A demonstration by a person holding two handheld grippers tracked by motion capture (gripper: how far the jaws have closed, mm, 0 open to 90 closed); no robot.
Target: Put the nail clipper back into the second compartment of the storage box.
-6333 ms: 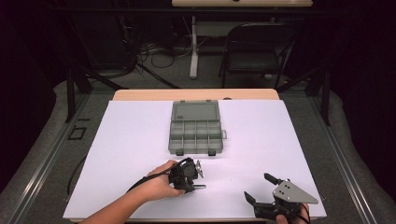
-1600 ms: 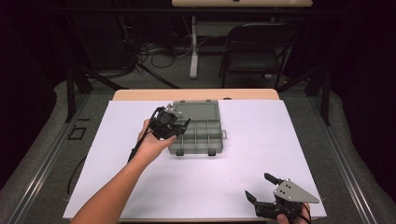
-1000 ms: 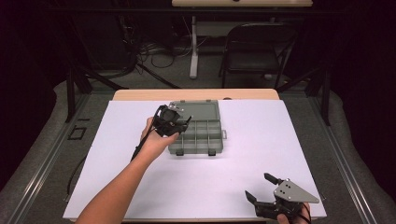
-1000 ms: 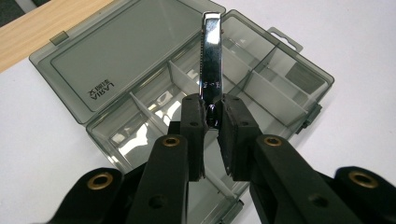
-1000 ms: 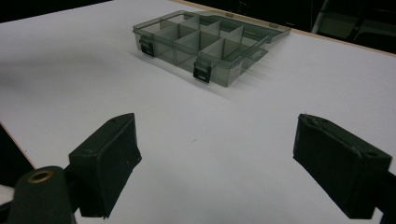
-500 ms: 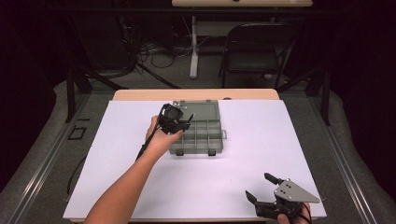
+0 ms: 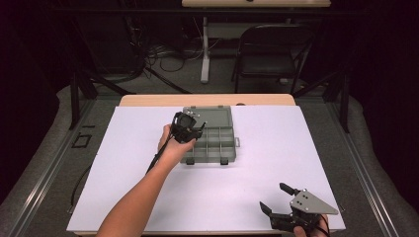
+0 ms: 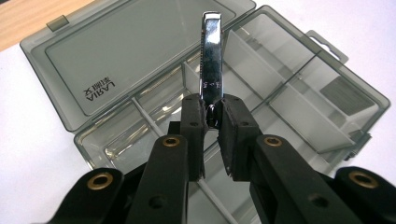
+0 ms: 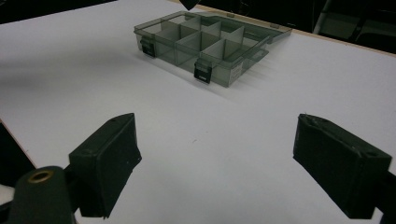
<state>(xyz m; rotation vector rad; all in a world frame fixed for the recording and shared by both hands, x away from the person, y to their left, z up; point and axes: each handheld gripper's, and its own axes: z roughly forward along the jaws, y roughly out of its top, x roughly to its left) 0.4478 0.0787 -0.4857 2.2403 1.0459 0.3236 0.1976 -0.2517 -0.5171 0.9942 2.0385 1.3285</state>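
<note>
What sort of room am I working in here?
Probably a lab or recording workspace: a white-covered table in a dark room, loose cables on the floor behind it, and a folding chair.

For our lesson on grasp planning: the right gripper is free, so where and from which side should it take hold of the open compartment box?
Probably the front wall of the box, between its two latches, coming from the near side. That wall stands upright and thin, facing the open right gripper; the lid lies flat behind, and the left gripper holds a metal piece over the compartments.
</note>
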